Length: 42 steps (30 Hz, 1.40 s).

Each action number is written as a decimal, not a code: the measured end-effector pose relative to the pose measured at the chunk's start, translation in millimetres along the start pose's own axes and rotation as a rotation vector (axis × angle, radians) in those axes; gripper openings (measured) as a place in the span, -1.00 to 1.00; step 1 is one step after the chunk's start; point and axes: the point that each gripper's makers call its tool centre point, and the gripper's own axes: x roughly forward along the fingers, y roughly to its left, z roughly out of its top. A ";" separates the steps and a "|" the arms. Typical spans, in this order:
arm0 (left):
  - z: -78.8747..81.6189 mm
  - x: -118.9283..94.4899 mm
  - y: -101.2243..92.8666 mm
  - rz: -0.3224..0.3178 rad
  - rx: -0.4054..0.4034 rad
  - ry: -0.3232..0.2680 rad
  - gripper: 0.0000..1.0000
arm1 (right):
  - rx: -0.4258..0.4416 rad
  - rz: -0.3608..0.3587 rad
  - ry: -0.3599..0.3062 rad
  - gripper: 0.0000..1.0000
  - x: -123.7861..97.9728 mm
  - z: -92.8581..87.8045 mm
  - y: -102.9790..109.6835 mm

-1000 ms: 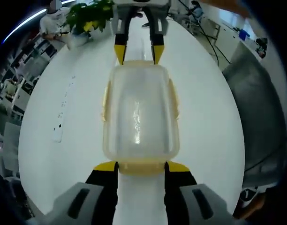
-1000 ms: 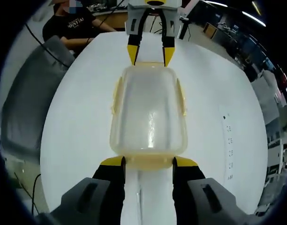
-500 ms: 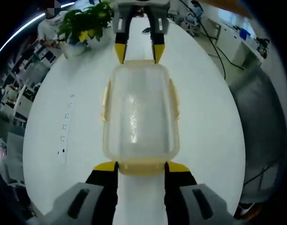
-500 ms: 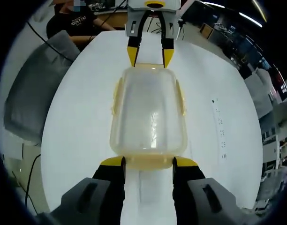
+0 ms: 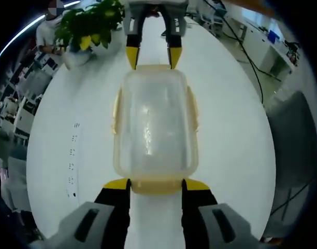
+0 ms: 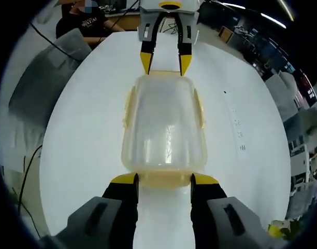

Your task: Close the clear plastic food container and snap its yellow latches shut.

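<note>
The clear plastic container has its lid on and lies lengthwise between the two grippers over the white table. Yellow side latches lie flat against its long walls. My left gripper holds the near end in the left gripper view, its yellow-tipped jaws on either side of the end latch. My right gripper grips the far end there. In the right gripper view the same container runs from my right gripper up to the left gripper.
A potted plant stands on the table past the container, left of the right gripper. A power strip lies at the left. A grey chair and a seated person are beyond the table's edge. A cable hangs there.
The table, plant and chairs have swung around behind the container, while the container keeps its place between both grippers. Both grips look unchanged.
</note>
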 end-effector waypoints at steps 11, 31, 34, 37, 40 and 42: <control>32.6 28.6 14.3 -0.024 -0.013 0.011 -0.35 | 0.017 0.022 -0.007 -0.27 -3.1 -43.5 -7.8; 38.8 37.1 9.9 -0.042 -0.016 0.026 -0.34 | 0.040 0.040 -0.022 -0.27 0.2 -56.1 -9.3; 38.5 37.2 10.6 -0.037 -0.019 0.025 -0.34 | 0.039 0.038 -0.011 -0.26 2.0 -57.4 -7.2; 36.7 38.2 9.0 -0.038 -0.007 0.037 -0.34 | 0.041 0.041 -0.002 -0.26 3.3 -58.6 -6.0; 36.3 38.2 9.1 -0.038 -0.015 0.036 -0.34 | 0.038 0.039 -0.001 -0.27 3.2 -58.5 -5.8; 37.2 39.0 6.8 -0.047 -0.030 0.027 -0.34 | 0.035 0.037 0.005 -0.31 2.4 -59.8 -5.9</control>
